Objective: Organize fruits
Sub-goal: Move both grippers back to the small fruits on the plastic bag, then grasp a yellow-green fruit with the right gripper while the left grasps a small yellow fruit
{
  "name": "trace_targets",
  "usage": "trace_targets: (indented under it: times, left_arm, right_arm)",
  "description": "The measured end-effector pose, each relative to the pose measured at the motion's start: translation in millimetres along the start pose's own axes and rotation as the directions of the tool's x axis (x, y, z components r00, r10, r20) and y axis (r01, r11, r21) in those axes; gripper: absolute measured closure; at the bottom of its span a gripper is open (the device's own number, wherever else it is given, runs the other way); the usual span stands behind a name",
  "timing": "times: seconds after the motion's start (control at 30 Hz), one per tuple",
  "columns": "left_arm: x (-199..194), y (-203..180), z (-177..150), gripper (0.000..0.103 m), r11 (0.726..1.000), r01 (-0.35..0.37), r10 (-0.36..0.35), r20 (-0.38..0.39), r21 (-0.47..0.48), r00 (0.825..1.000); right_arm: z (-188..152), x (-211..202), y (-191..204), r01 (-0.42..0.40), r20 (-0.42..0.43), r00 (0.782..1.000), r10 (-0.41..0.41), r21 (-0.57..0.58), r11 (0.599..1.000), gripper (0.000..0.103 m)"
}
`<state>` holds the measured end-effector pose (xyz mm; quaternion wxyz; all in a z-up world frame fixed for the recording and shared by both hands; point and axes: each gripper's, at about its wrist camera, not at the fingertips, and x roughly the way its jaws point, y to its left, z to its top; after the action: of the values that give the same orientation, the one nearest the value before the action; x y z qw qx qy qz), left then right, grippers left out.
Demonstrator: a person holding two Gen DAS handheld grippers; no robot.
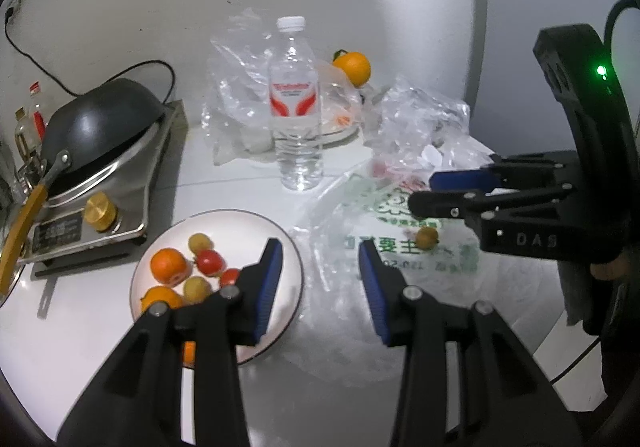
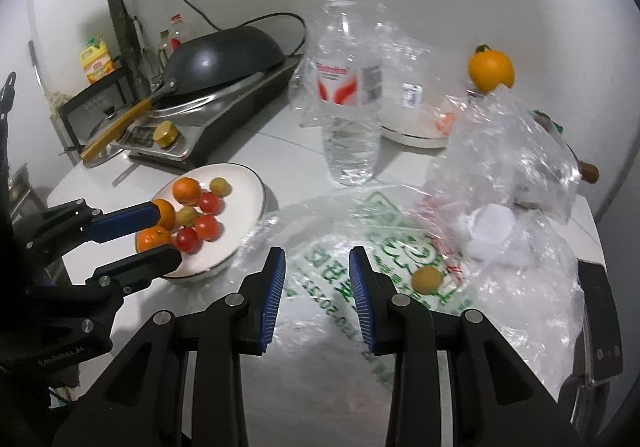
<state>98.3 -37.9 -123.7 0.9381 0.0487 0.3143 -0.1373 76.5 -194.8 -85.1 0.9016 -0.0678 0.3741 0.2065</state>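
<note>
A: Plate [image 2: 256, 187] left of the right gripper [image 2: 317, 283] holds most fruit. Left gripper [image 1: 320, 279] beside it, jaws spread, empty

B: Right gripper?

A: Narrow gap, nothing pinched. Left to do: yellow fruit [image 2: 427, 279] just right of it; orange [image 2: 491, 71] far ahead

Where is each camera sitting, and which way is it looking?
Left wrist: sits on the left claw, looks forward and down over the plate edge and the printed bag; its own two fingers show, empty, with the right claw off to the side.
Right wrist: sits on the right claw, looks down at the printed bag; its own fingers show, empty, with the left claw over the plate.
Both share the plate, water bottle and small yellow fruit.
</note>
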Motion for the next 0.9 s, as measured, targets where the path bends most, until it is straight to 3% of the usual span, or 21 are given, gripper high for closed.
trace_targets:
  times: [0.53, 0.9]
  left_arm:
    - [34.3, -36.0, 9.5, 0.062, 0.998, 0.03, -0.027, -0.057, 0.053, 0.998]
    - [61.0, -51.5, 14.4, 0.062, 0.996, 0.049, -0.042, -0.1, 0.068, 0.994]
  right_arm:
    - [-16.0, 8.7, -54.9, 0.022, -0.014, 1.0, -0.021, 0.071, 0.997, 0.068]
    - [-22.1, 40.0, -83.4, 0.02, -0.072, 0.997, -0.013, 0.1, 0.995, 0.068]
